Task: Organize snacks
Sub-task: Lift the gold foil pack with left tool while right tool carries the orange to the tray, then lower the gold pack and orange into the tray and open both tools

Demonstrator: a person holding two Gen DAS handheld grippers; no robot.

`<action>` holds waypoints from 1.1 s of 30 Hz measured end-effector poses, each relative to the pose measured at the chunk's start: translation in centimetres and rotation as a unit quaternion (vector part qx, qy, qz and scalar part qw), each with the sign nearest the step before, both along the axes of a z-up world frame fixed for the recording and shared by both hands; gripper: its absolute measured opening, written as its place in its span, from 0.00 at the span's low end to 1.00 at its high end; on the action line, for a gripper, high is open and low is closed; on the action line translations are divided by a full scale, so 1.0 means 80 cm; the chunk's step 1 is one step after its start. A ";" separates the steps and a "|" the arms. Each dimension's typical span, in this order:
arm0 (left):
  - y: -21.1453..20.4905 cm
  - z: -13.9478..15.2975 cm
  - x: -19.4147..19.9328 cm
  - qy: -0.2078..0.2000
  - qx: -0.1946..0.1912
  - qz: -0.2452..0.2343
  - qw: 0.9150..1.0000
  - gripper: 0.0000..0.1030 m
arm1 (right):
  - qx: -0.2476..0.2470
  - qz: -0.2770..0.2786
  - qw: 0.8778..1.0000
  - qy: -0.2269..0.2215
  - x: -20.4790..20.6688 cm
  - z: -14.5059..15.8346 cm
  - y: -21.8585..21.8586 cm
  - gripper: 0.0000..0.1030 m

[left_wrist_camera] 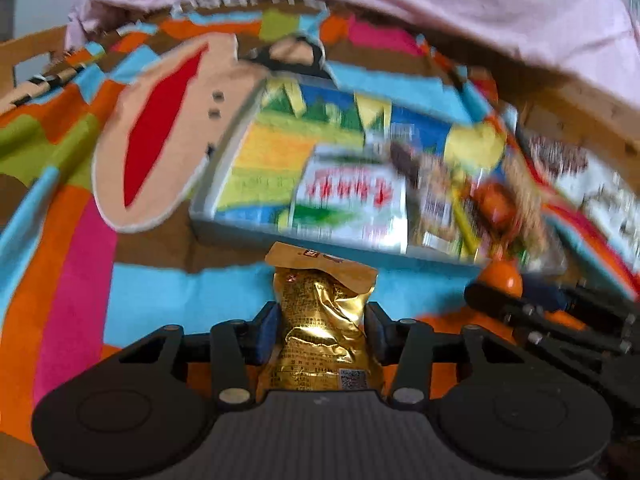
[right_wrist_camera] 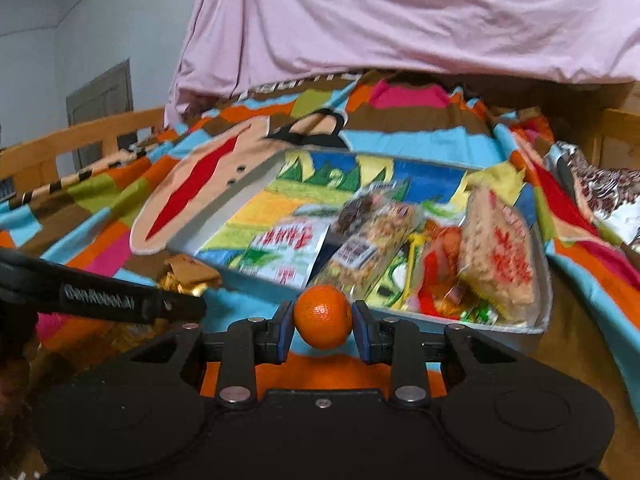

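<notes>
Left wrist view: the left tool [left_wrist_camera: 323,322] was closed on a gold foil snack packet [left_wrist_camera: 322,320], both pads pressing its sides, above the multicoloured blanket [left_wrist_camera: 160,292]. Beyond it lay the shallow tray [left_wrist_camera: 240,236], holding wrapped snacks [left_wrist_camera: 348,204] toward its right half. The right tool [left_wrist_camera: 496,280] entered from the right, carrying a mandarin.

Right wrist view: the right tool [right_wrist_camera: 323,326] was narrowly closed on the mandarin [right_wrist_camera: 323,316], near the tray's [right_wrist_camera: 546,312] near edge. The gold packet [right_wrist_camera: 188,276] showed at left, beside the tray.
</notes>
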State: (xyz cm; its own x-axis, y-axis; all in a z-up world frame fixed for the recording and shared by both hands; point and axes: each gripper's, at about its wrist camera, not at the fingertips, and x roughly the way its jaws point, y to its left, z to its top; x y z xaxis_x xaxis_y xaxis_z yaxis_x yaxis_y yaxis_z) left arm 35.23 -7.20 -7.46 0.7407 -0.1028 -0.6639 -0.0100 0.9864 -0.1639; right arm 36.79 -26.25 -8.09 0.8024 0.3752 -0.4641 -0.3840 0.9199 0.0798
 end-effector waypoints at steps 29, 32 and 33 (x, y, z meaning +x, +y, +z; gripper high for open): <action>-0.018 -0.014 0.113 -0.068 0.011 0.051 0.996 0.49 | -0.087 -0.033 0.994 -0.051 0.063 -0.017 0.023 0.33; -0.021 -0.018 0.112 -0.069 0.017 0.048 0.996 0.50 | -0.105 -0.031 0.993 -0.049 0.064 -0.020 0.030 0.33; -0.022 -0.020 0.112 -0.069 0.021 0.046 0.996 0.51 | -0.109 -0.030 0.992 -0.048 0.064 -0.021 0.032 0.33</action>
